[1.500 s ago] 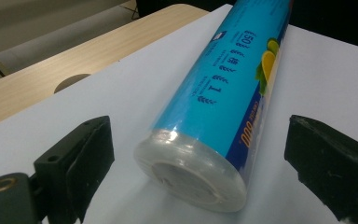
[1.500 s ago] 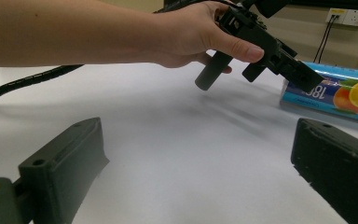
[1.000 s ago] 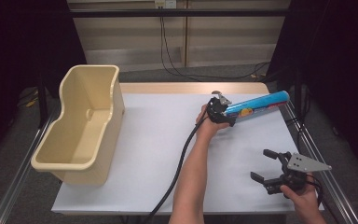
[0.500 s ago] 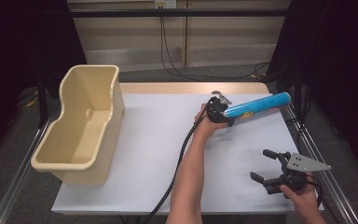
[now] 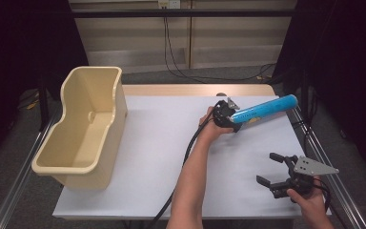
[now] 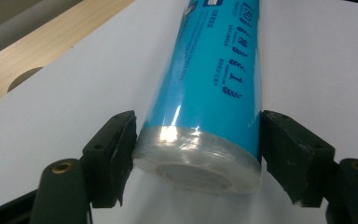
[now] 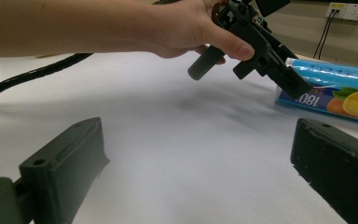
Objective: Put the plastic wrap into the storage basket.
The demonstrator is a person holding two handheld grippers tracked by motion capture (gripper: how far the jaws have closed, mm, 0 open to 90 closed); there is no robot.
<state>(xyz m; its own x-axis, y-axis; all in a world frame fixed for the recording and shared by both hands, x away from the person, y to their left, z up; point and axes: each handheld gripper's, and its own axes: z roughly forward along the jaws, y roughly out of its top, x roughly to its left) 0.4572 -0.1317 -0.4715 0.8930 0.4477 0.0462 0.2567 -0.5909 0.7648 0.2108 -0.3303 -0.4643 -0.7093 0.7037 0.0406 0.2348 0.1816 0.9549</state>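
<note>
My left gripper (image 5: 232, 118) sits at the near end of the blue cylindrical roll (image 5: 264, 109), far right part of the bench (image 5: 162, 143). In the left gripper view the roll's clear-wrapped end cap (image 6: 200, 163) lies between my two black jaws, and the jaws have just been closing in on it. The left jaw touches the wrapped rim. On the right jaw I can't tell whether it presses yet or sits a hair off. So call it closing around the roll's end, grip not confirmed. The roll lies flat on the white bench sheet and runs away from my left gripper toward the bench's right edge. Blue printing runs along its side, too small to read.

My right gripper (image 5: 279, 174) hovers low over the bench, near the front right corner, well apart from the roll and nearer to me than it. Its jaws stand wide apart with nothing between them; bare white sheet shows through the gap in the right gripper view. That view also shows my left hand (image 7: 186, 32) on the left gripper ahead, with the roll's label end (image 7: 335, 93) just beyond it, orange fruit print on it.

Beige plastic tub (image 5: 83, 131) stands far to the left of both grippers, upright, open top. Black cable (image 5: 186, 162) trails from my left gripper back along my forearm.
</note>
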